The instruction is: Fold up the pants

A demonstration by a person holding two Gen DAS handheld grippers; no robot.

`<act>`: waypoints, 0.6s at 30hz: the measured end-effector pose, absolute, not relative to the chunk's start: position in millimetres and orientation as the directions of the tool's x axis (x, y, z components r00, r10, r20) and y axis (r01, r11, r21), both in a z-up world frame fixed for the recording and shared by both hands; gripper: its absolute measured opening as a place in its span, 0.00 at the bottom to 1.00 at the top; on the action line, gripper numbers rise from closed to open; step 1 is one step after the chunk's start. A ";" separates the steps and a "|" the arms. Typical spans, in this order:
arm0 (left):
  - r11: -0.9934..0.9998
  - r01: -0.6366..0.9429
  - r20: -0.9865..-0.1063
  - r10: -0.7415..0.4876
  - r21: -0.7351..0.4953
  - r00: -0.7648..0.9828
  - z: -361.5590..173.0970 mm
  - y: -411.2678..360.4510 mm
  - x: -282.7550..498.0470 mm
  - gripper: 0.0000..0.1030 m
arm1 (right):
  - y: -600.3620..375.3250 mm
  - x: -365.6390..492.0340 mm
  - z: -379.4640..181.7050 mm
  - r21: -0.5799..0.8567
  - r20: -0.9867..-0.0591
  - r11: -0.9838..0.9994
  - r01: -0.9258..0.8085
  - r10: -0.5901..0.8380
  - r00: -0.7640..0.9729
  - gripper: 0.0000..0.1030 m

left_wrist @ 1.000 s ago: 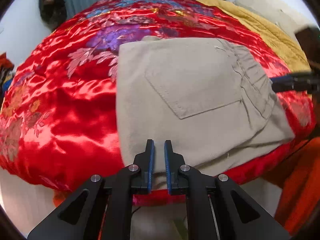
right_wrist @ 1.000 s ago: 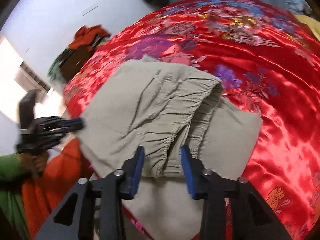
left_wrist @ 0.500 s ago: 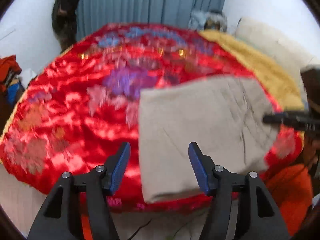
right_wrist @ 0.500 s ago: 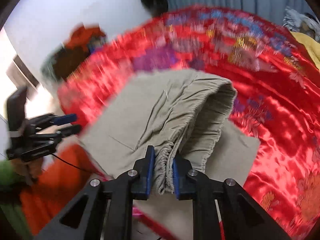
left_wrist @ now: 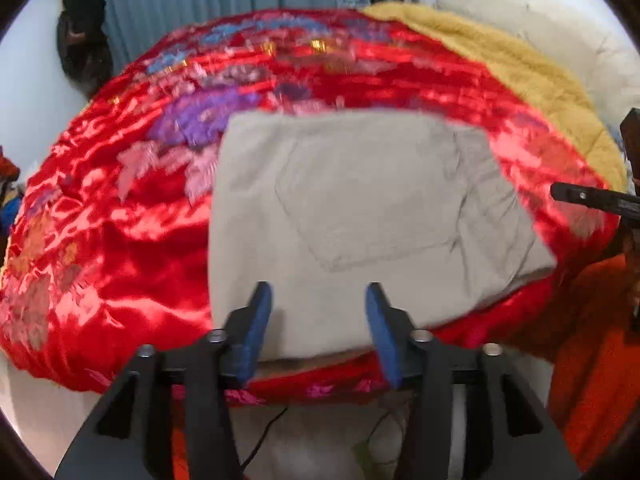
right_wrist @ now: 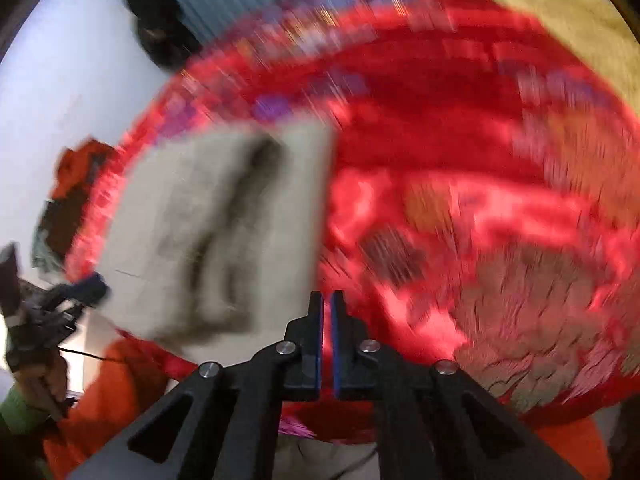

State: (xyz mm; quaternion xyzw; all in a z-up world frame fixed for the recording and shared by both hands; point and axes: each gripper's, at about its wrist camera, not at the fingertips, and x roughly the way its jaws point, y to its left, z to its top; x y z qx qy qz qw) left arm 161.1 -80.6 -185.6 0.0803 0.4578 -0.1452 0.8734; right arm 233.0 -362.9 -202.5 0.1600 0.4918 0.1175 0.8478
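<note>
- Bedroom setting: bed [left_wrist: 100, 240] under a glossy red floral satin cover, blue-grey curtain [left_wrist: 192, 0] behind it, white walls.
- Pants [left_wrist: 360, 208], beige, lie on the near part of the bed as a compact, roughly rectangular stack; a back pocket faces up, and the near edge reaches the bed's front edge.
- Right wrist view is heavily motion-blurred; the pants show there as a pale block left of centre with dark creases. Layer count cannot be read.
- Judgement on progress: folding looks essentially done. The bundle is flat and squared, with no loose leg trailing that I can see. What may be left is a light tidy of the right-hand corner, where the cloth puckers, or nothing at all.
- Left gripper [left_wrist: 318, 320]: jaws spread wide, empty, hovering at the near edge of the pants. Whether the blue pads touch the cloth cannot be told.
- Right gripper [right_wrist: 326, 340]: jaws nearly closed, a thin gap between the blue pads, nothing held. It points at the red cover, with the pants off to its left, apart from it.
- Farther out: mustard-yellow blanket [left_wrist: 520, 64] along the bed's far right side, a cream pillow [left_wrist: 540, 20] beyond it.
- Dark garment [left_wrist: 82, 40] hangs on the left wall.
- Orange cloth [left_wrist: 592, 340] sits at lower right, below the bed's edge.
</note>
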 end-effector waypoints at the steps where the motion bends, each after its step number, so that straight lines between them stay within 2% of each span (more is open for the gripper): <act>1: 0.947 0.323 -0.818 -0.182 0.004 0.545 -183.2 -79.9 162.3 0.53 | -357.5 233.9 -190.4 0.428 -0.759 0.899 -0.091 0.412 0.504 0.33; 2: 0.948 0.318 -0.820 -0.187 -0.006 0.542 -182.0 -80.0 164.5 0.53 | -351.3 235.5 -184.8 0.457 -0.739 0.880 -0.126 0.455 0.497 0.58; 3: 0.948 0.317 -0.824 -0.189 -0.011 0.534 -183.5 -80.8 167.4 0.53 | -341.0 240.0 -181.5 0.487 -0.723 0.858 -0.166 0.502 0.475 0.65; 4: 0.948 0.317 -0.829 -0.185 -0.010 0.527 -186.0 -81.6 168.6 0.53 | -334.3 244.8 -182.7 0.503 -0.718 0.842 -0.197 0.534 0.446 0.68; 7: 0.942 0.336 -0.855 -0.161 0.017 0.494 -200.7 -88.1 173.5 0.53 | -308.5 260.4 -196.8 0.475 -0.764 0.846 -0.243 0.533 0.364 0.68; 9: 0.934 0.356 -0.876 -0.138 0.041 0.462 -214.3 -94.2 175.5 0.48 | -296.9 274.7 -208.0 0.446 -0.800 0.857 -0.257 0.511 0.315 0.57; 10: 0.930 0.363 -0.874 -0.135 0.050 0.466 -216.7 -95.3 175.0 0.48 | -290.7 280.2 -210.4 0.441 -0.811 0.855 -0.273 0.510 0.286 0.39; 12: 0.925 0.377 -0.866 -0.140 0.059 0.479 -215.2 -97.8 171.3 0.48 | -286.7 286.7 -211.2 0.384 -0.854 0.877 -0.288 0.456 0.250 0.36; 15: 0.927 0.372 -0.866 -0.144 0.051 0.479 -215.9 -97.3 173.5 0.48 | -289.4 292.2 -216.0 0.397 -0.873 0.878 -0.266 0.451 0.187 0.39; 16: 0.929 0.366 -0.868 -0.140 0.050 0.476 -214.3 -97.2 173.9 0.48 | -289.3 293.7 -219.4 0.396 -0.875 0.879 -0.264 0.449 0.180 0.36; 17: 0.931 0.360 -0.870 -0.132 0.056 0.476 -211.7 -97.4 174.5 0.48 | -285.4 295.3 -219.3 0.366 -0.887 0.887 -0.280 0.424 0.184 0.22; 18: 0.935 0.349 -0.870 -0.114 0.070 0.480 -205.6 -97.4 173.4 0.48 | -279.4 298.6 -216.1 0.322 -0.898 0.897 -0.302 0.390 0.202 0.19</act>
